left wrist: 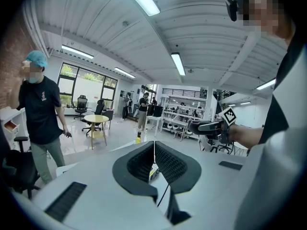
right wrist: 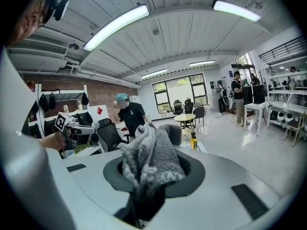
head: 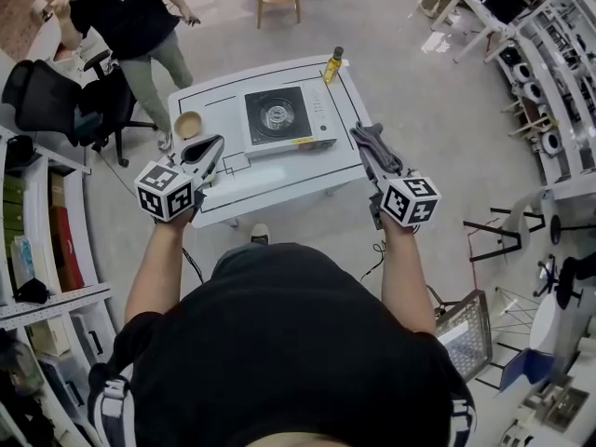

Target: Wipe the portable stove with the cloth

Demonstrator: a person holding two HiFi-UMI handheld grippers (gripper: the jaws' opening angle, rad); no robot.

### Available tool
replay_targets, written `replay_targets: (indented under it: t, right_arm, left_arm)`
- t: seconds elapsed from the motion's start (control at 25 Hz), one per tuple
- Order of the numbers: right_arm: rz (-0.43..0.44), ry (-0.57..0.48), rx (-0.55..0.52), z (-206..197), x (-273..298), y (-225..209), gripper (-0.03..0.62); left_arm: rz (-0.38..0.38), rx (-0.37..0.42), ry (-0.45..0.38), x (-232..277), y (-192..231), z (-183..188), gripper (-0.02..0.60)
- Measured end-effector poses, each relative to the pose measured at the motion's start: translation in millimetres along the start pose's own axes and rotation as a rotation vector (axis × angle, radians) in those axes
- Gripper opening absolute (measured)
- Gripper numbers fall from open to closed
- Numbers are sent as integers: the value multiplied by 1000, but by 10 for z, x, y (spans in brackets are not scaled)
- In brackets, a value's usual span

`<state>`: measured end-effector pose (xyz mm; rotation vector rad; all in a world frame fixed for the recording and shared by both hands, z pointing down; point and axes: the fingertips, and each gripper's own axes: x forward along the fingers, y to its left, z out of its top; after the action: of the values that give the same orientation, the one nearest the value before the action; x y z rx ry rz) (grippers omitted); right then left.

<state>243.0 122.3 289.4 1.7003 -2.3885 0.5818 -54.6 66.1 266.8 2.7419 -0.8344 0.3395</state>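
1. Left claw: the jaws are pressed together, only a thin slit shows between the pads, and nothing is between them.
2. Right claw: the jaws are clamped on the grey cloth. In the right gripper view the cloth bunches up out of the jaws and hides most of the gap.
3. The portable stove sits flat on the white table, black top up. It is ahead and to the right of the left claw, and ahead and to the left of the right claw. Neither claw touches it.
4. The cloth is also clear of the stove, off its right side by the table's right edge.
5. A tan bowl sits just ahead and left of the left claw tips, near them but not touching.
6. A yellow bottle stands at the table's far edge, well ahead of the right claw and beyond the stove.
7. Both claws are held up, each in one hand of the person, with the marker cubes toward the body. Each gripper view catches the other claw off to the side, well apart.
8. A bystander in a teal cap stands far ahead and left of the left claw, beside a black office chair.
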Motion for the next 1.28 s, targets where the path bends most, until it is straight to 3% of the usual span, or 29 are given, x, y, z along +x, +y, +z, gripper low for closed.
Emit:
replay_targets:
  t: [0.64,1.28]
  right_arm:
    - [-27,39,9,225,1079,-42,118]
    - [-74,77,8,158,1495,53,117]
  left_arm:
    - [-99,-7,20,644,959,207,25]
    - [-195,2,36,862,1353,216,25]
